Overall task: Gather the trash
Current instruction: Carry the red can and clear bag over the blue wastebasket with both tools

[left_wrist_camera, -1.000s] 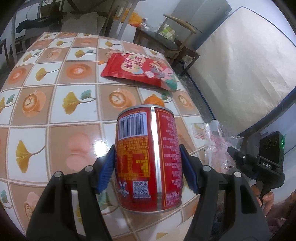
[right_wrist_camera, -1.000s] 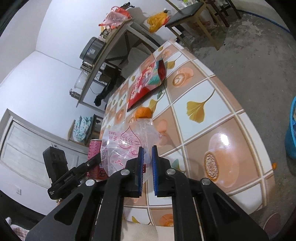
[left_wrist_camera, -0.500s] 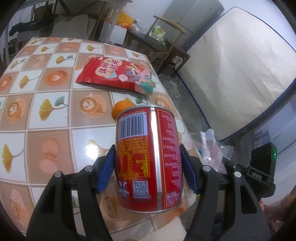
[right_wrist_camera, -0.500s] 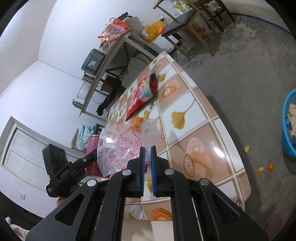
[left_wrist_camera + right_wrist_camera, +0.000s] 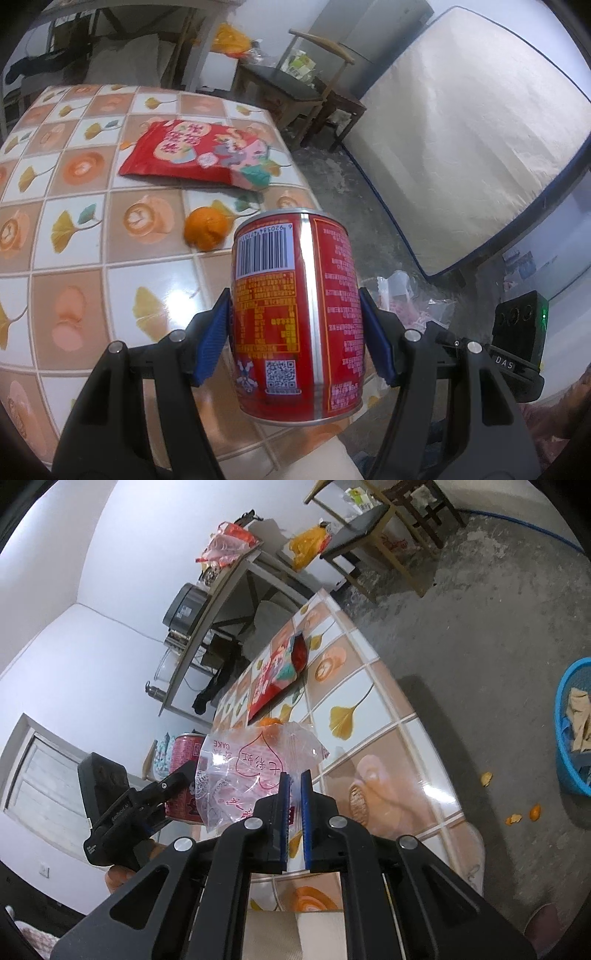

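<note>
My left gripper (image 5: 295, 332) is shut on a red can (image 5: 297, 314) and holds it upright above the table's near right corner. My right gripper (image 5: 294, 801) is shut on a clear plastic cake wrapper (image 5: 255, 771) with pink print, held above the table edge. The can (image 5: 183, 775) and left gripper (image 5: 155, 801) show at left in the right wrist view; the wrapper (image 5: 410, 302) shows behind the can in the left wrist view. A red snack bag (image 5: 199, 151) and an orange (image 5: 205, 229) lie on the tiled table (image 5: 74, 258).
A blue basket (image 5: 572, 731) with scraps inside stands on the concrete floor at right, with orange peel bits (image 5: 517, 812) near it. A mattress (image 5: 461, 147) leans on the wall. Chairs (image 5: 306, 85) and a metal table (image 5: 229, 590) stand beyond the tiled table.
Both grippers have lifted and pulled back toward the table's right edge with the can and wrapper still held. The floor and blue basket have come into the right wrist view.
</note>
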